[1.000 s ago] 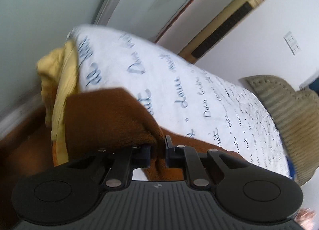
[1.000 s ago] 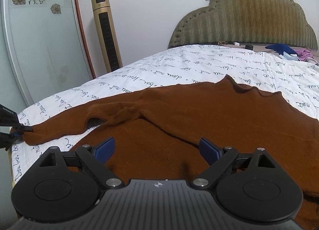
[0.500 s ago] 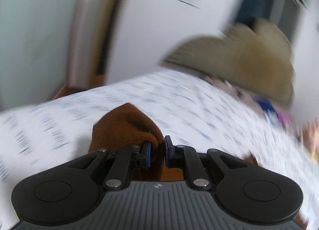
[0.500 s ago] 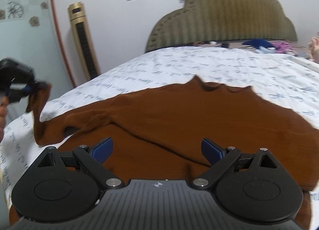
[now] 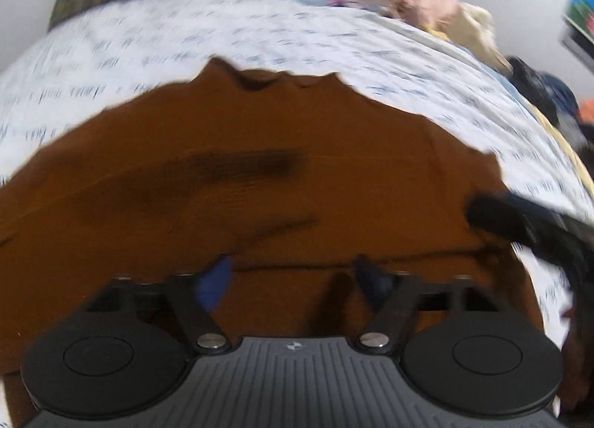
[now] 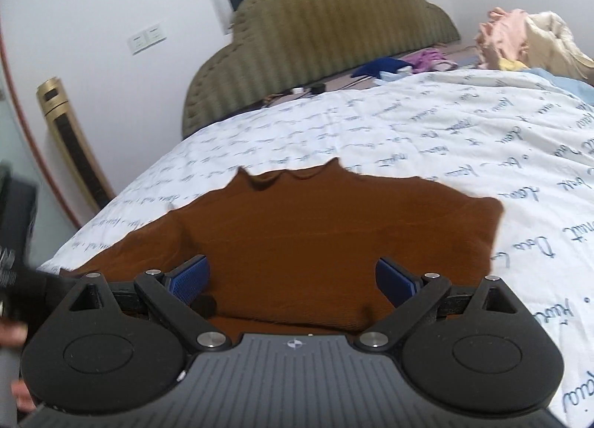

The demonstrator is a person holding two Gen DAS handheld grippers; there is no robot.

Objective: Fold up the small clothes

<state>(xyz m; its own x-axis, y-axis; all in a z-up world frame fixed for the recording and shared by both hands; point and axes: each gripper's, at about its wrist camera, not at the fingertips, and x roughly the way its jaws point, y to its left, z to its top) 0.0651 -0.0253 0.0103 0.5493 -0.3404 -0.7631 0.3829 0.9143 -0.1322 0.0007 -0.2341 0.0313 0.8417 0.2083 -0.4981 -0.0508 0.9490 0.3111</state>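
Rust-brown sweater, white script-print bedspread

My left wrist view looks steeply down, close over the brown sweater, blurred. My right wrist view sits low, facing along the bed toward the headboard. Both share the sweater's collar, the printed sheet and the headboard.

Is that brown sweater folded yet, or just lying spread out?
Partly folded: the brown sweater lies on the bed sheet with no sleeves sticking out sideways.
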